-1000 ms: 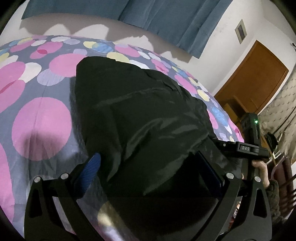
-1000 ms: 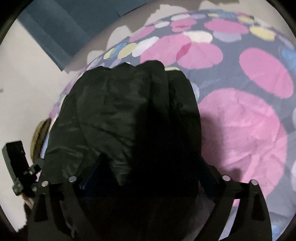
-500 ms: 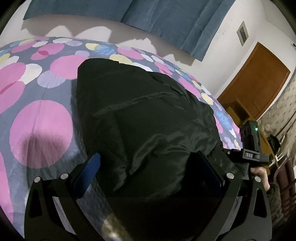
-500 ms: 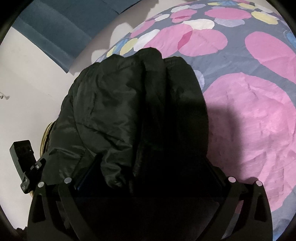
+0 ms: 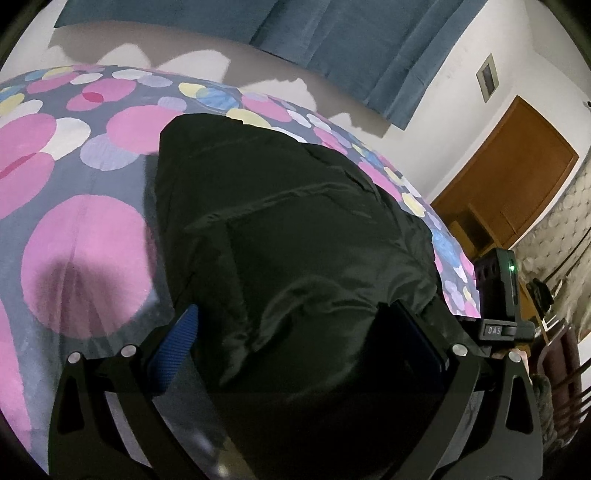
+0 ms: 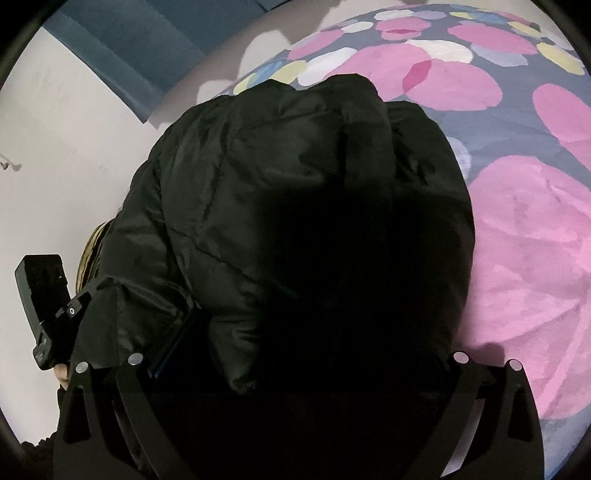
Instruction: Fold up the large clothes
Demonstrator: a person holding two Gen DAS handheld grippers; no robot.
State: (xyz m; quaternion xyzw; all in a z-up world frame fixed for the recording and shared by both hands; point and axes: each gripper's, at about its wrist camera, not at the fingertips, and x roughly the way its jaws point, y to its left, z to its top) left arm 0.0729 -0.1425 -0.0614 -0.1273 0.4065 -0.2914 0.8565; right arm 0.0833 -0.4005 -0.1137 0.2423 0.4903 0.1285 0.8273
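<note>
Black jacket bunched between both wide-spread jaws — grip on it unclear.

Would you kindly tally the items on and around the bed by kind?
Black padded jacket: 1
Dotted pink-and-grey bedspread: 1
Handheld gripper: 2 (second)
Blue curtain: 1
Brown wooden door: 1
Total: 6

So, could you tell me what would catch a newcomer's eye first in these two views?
The bulky black jacket fills the middle of both views, lying on a bedspread of big pink circles on grey. The left gripper has its fingers wide apart with the jacket's near edge bunched between them. Blue curtains and a brown wooden door stand behind the bed.
</note>
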